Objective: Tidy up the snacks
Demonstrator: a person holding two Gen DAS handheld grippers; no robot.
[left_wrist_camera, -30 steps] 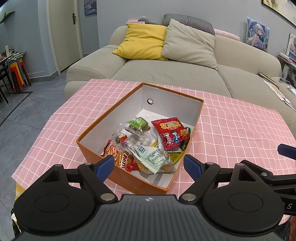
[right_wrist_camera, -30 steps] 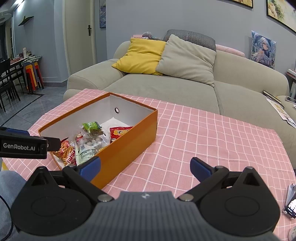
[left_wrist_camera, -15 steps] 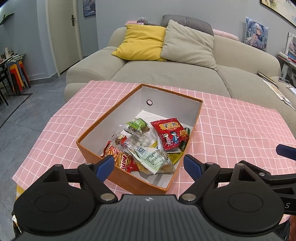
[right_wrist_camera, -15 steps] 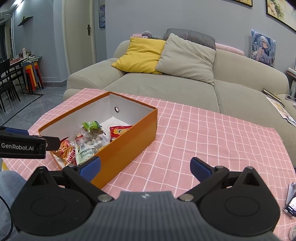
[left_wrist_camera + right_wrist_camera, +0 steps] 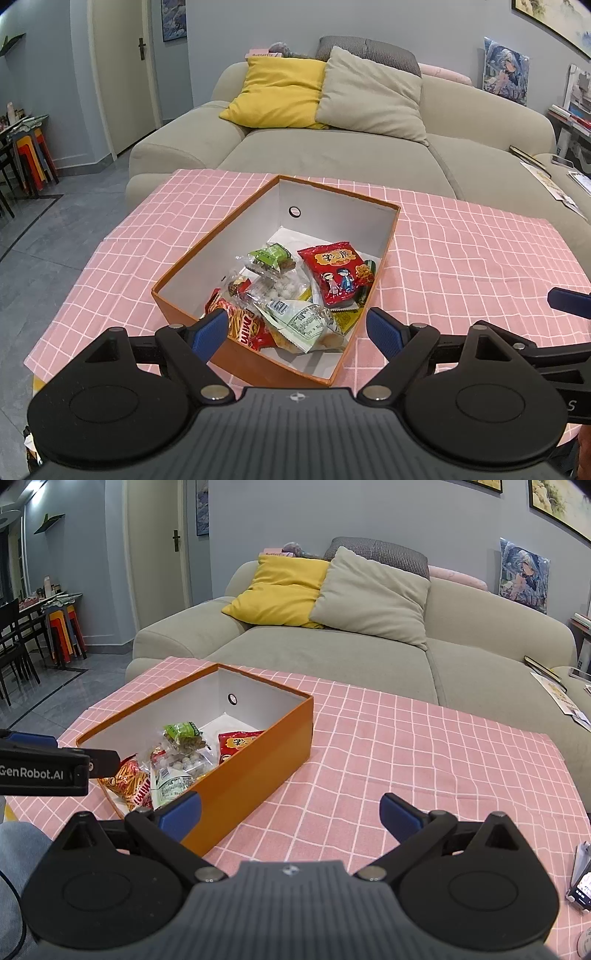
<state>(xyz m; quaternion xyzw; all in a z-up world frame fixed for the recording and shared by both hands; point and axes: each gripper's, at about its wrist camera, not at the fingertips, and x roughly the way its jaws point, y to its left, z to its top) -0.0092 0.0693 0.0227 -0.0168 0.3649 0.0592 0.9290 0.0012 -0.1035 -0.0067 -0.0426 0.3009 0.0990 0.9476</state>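
While hovering short of the orange box [image 5: 251, 363], best to descend vertically onto one packet at a time and avoid raking the loose pile. Left gripper [image 5: 295, 328]: spread wide, empty, touching nothing, above the near box end. Right gripper [image 5: 290, 814]: equally wide, empty, over pink checked tablecloth [image 5: 406, 746] beside the box. Snack packets [image 5: 295, 291] heaped in near half of box: red cartoon bag [image 5: 334, 273], Mimi sticks [image 5: 245, 326]. No packets seen on cloth; judged nearly done.

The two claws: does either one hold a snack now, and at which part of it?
Nothing is held. The left claw and the right claw are both open and empty; the snack packets lie inside the orange box.
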